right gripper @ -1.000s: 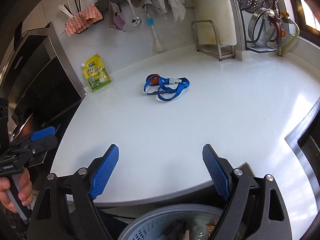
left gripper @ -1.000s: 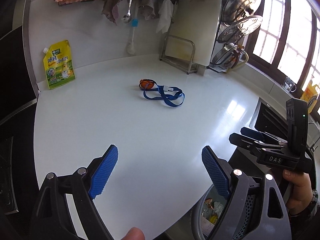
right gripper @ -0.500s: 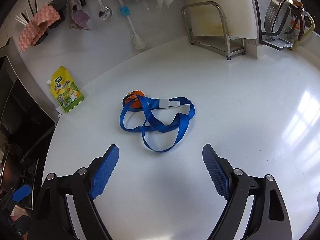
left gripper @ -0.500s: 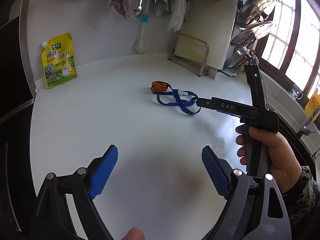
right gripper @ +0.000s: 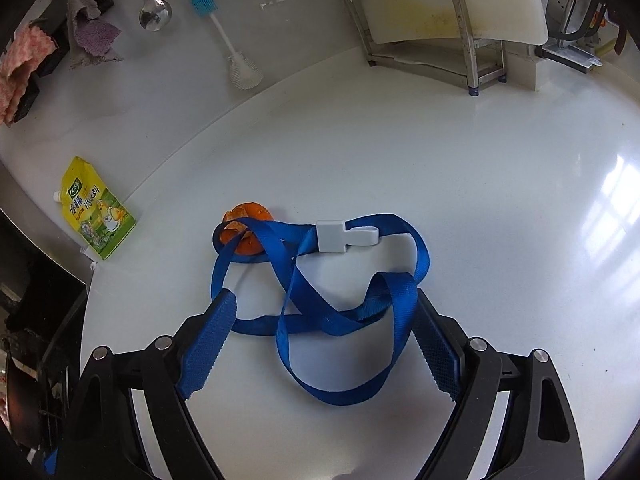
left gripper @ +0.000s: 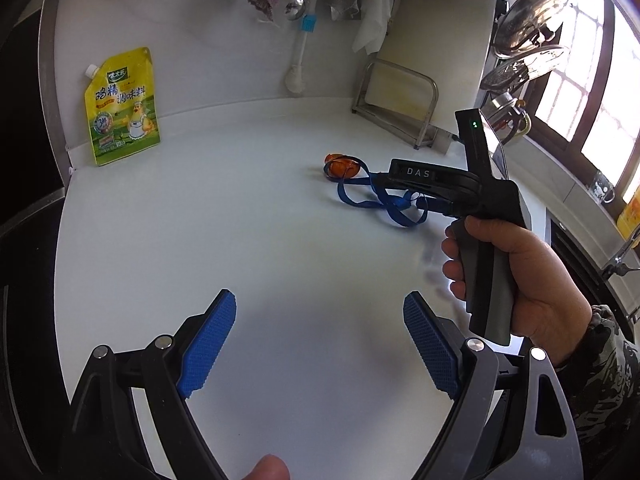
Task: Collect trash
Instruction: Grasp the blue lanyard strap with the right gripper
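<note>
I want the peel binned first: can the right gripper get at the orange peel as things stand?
Probably not cleanly. The right gripper is open, but the blue strap lies between its fingers, and one loop crosses over the orange peel further on. Closing there would likely catch the strap first.

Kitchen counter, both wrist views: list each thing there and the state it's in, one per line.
Blue strap: tangled loops, lying flat.
Orange peel: under a strap loop.
Yellow pouch: upright against wall.
Right gripper: open, straddling strap.
Left gripper: open, empty.
Cutting board: standing in rack.
</note>
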